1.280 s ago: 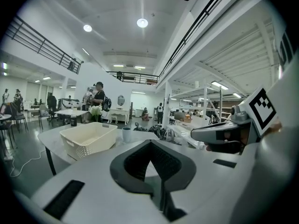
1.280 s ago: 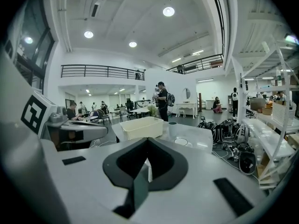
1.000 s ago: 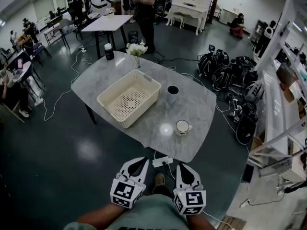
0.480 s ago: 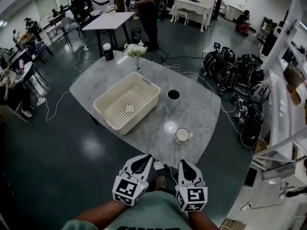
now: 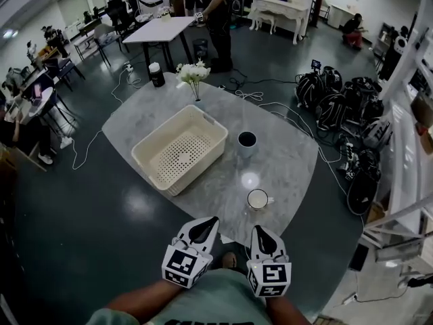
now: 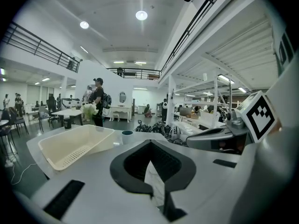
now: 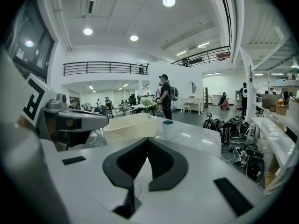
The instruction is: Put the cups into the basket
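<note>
A cream perforated basket (image 5: pixel 179 156) sits on the left half of the marble table (image 5: pixel 284 161). Just right of it stands a pale cup with a dark inside (image 5: pixel 247 143). A white mug (image 5: pixel 258 200) is near the table's front edge. My left gripper (image 5: pixel 207 221) and right gripper (image 5: pixel 259 230) hang side by side at that front edge, both shut and empty. The left gripper view shows the basket (image 6: pixel 77 143) and the cup (image 6: pixel 127 136) beyond the closed left gripper (image 6: pixel 149 143). In the right gripper view, basket (image 7: pixel 131 126) and cup (image 7: pixel 168 129) show past the closed right gripper (image 7: pixel 147 140).
A vase of white flowers (image 5: pixel 194 78) and a black canister (image 5: pixel 156 74) stand at the table's far end. Backpacks (image 5: pixel 338 103) and cables lie on the floor to the right, next to shelving (image 5: pixel 406 175). People and other tables are further back.
The view has closed in on the table; both grippers now reach its front edge, nearer the white mug. Both stay shut, and nothing on the table has moved.
</note>
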Tool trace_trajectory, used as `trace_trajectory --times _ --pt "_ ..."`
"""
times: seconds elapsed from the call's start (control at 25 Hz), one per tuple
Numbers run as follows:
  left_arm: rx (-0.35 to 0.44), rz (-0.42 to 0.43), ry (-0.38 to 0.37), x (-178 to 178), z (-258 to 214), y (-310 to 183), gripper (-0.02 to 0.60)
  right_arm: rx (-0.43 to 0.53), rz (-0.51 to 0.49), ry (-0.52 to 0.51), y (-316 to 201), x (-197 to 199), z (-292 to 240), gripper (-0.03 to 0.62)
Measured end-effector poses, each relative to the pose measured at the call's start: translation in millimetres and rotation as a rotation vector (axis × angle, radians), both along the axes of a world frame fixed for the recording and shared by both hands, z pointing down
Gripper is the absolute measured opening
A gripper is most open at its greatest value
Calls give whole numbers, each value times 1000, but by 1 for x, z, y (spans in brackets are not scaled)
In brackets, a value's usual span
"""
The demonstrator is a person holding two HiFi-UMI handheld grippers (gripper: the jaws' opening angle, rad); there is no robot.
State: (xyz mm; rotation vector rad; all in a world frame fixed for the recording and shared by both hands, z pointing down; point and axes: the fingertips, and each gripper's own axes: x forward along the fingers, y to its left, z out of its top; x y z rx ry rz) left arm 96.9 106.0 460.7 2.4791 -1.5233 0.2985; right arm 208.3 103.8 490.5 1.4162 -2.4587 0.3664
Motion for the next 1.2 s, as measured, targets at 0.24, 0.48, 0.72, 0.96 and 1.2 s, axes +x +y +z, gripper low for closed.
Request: trace_trajectory --times 0.24,0.48,0.72,0.96,1.2 --pt "-21 -8 -11 12 9 -10 6 -10 -29 13 -8 7 12 14" --pt "-40 -12 -11 20 15 -19 6 -21 -43 14 -18 13 20 14" --pt "-58 -2 -7 23 26 -27 6 -28 -40 42 -24 16 30 14" --pt "-73 24 -27 21 41 -44 6 -49 -4 65 -34 20 43 14" --pt "-91 71 -33 21 52 -63 6 -100 33 67 -47 19 60 15"
